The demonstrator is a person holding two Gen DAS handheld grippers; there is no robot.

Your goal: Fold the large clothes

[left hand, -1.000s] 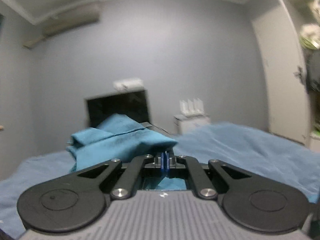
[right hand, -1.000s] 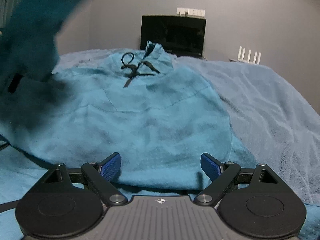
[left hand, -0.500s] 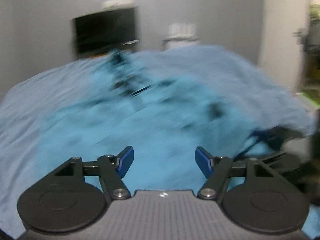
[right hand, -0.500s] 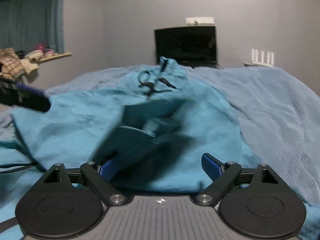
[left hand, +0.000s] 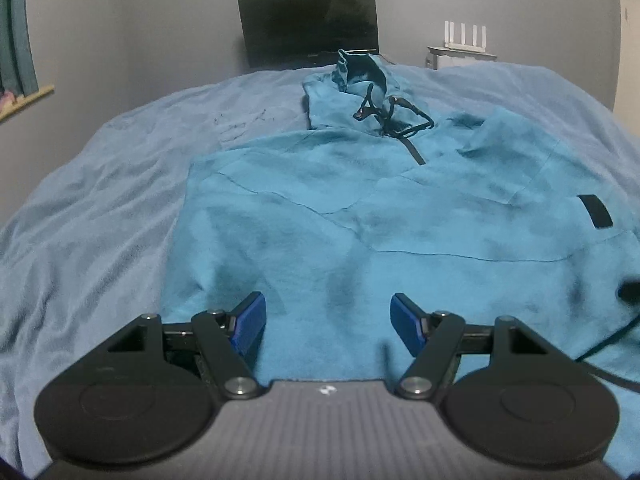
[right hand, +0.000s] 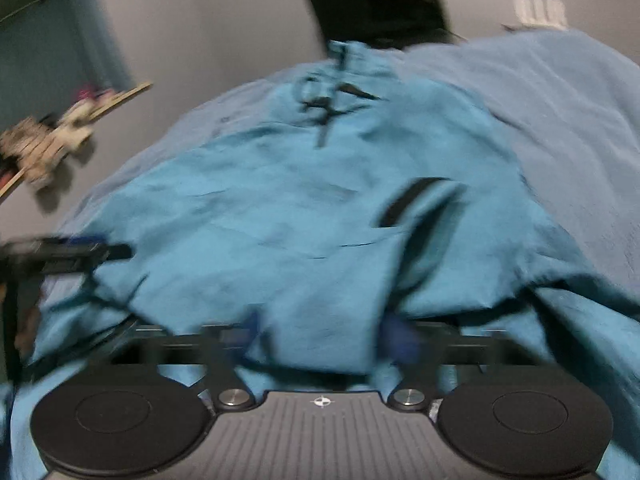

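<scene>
A wide bed under a pale blue, wrinkled fleece blanket (left hand: 100,208) fills most of what I see from both of my tools. Spread across it lies the large teal hooded sweatshirt (left hand: 360,216), front up, its hood (left hand: 360,72) toward the far wall and its dark drawstrings (left hand: 392,116) tangled just below the collar. One sleeve is laid over the chest on the right side of the left view, and a small black patch (left hand: 595,211) shows on it.

Against the grey wall behind the bed stands a black flat screen (left hand: 308,20), with a white router with upright antennas (left hand: 464,36) beside it.

My left gripper (left hand: 328,324) hangs over the sweatshirt's near hem with its blue pads (left hand: 250,322) standing well apart and nothing between them.

My right gripper (right hand: 320,336) is at the sweatshirt's near edge. That view is smeared, but its jaws have just been closing, and a fold of the teal cloth sits bunched between them; whether the pads already press on it I cannot tell.
</scene>
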